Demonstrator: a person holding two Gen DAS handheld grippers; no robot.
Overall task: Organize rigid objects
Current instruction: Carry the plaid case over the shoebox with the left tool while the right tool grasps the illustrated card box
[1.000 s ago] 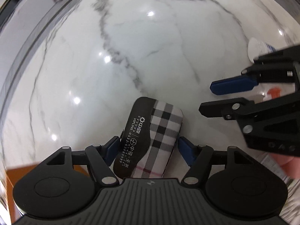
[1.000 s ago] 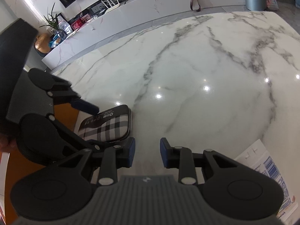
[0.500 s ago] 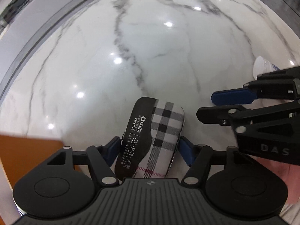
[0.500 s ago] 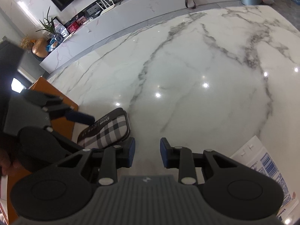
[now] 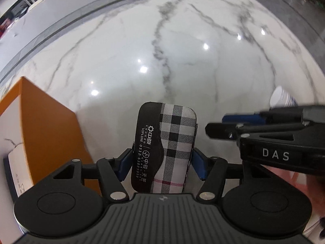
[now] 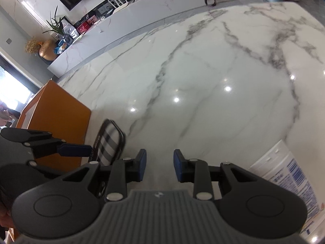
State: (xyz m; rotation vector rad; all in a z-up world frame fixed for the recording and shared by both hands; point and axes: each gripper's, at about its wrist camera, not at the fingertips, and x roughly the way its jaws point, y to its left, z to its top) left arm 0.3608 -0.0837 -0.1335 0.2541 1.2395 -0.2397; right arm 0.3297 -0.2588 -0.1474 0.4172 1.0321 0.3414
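1. Left gripper [image 5: 161,163] first — its blue pads sit against both long sides of the plaid case [image 5: 164,148], and the jaws have just been closing in on it, so it is clamped on the case.
2. The plaid case reads tilted up off the marble table [image 5: 142,40] in the right wrist view, where it shows at about 9 o'clock [image 6: 110,142], just beside the orange box.
3. Right gripper [image 6: 159,165] — nothing between its pads, only a narrow gap over bare marble. It is not grasping anything.
4. At 9 o'clock from the case stands the orange box [image 5: 46,130], open-topped; its white inside holds a pale flat item with print [image 5: 17,170] against the near wall — too cropped to say more.
5. At 4 o'clock in the right wrist view lies a white printed packet [image 6: 288,174] with blue lettering, flat on the table.
6. Further out, at 2 o'clock in the left wrist view, a white container [image 5: 281,97] peeks over the right gripper's finger.
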